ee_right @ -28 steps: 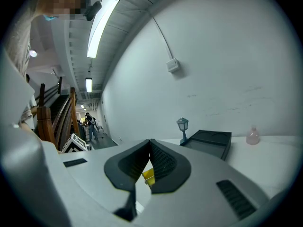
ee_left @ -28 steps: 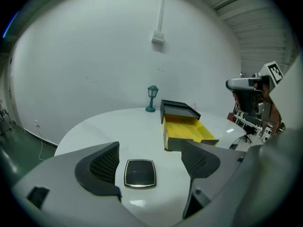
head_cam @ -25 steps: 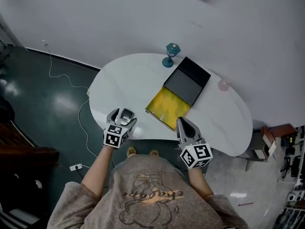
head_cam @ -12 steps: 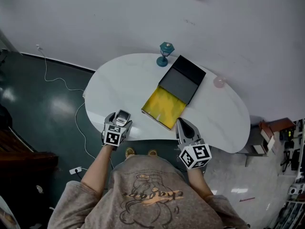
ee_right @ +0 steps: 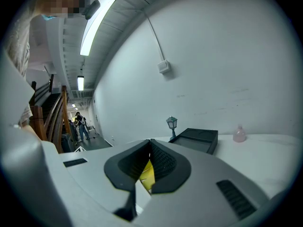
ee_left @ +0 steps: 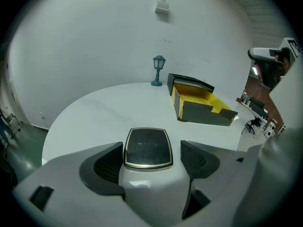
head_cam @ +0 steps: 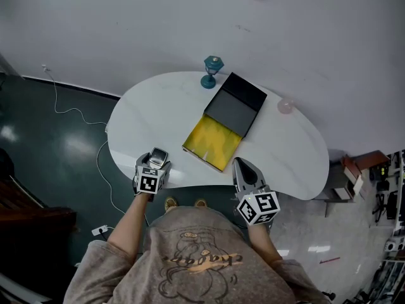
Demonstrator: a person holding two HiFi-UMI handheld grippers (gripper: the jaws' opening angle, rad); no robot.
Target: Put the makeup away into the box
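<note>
One compact at the table's near-left edge
Left gripper released astride it; right gripper clenched, empty; one box beyond bare top.

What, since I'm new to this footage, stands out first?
The open box, lined bright yellow, at the middle of the white table draws the eye first. Near the front edge, a dark gold-rimmed compact lies between the open jaws of the left gripper.

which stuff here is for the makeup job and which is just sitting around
For the job: compact, between the left gripper's open jaws; yellow-lined box.
Lying about: teal lantern ornament; pink bottle, possibly makeup, can't tell.
</note>
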